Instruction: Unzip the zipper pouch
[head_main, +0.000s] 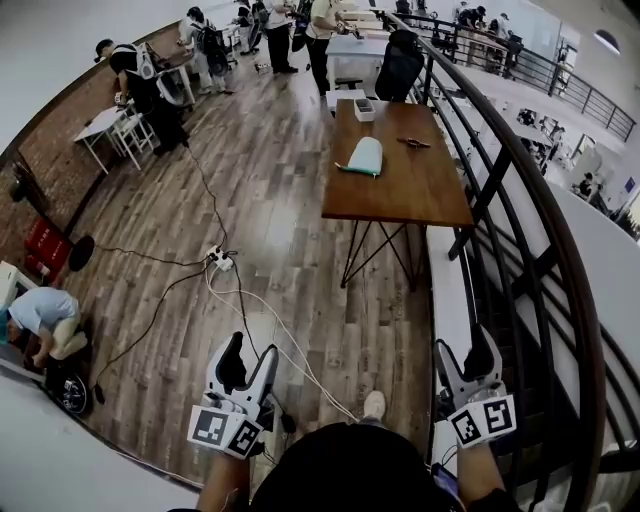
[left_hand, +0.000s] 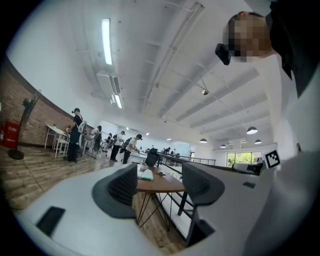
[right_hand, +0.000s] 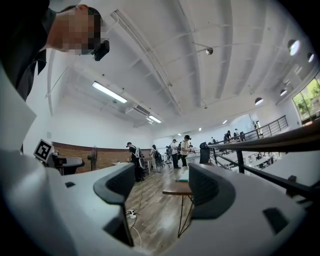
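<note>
The left gripper (head_main: 250, 352) and the right gripper (head_main: 465, 352) both stand wide open, with nothing between the jaws. The zipper pouch (head_main: 366, 155) lies well apart from them, flat on a brown rectangular wooden table (head_main: 400, 195) with thin black legs. The pouch is pale green, soft and rounded. Its long axis seems to run along the table, away from the person, with a teal strip at its near edge

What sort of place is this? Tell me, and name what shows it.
Probably a large open-plan workshop or lab on an upper level: a black metal railing beside the wooden table, people at white tables along a brick wall, a power strip with cables on the plank floor.
</note>
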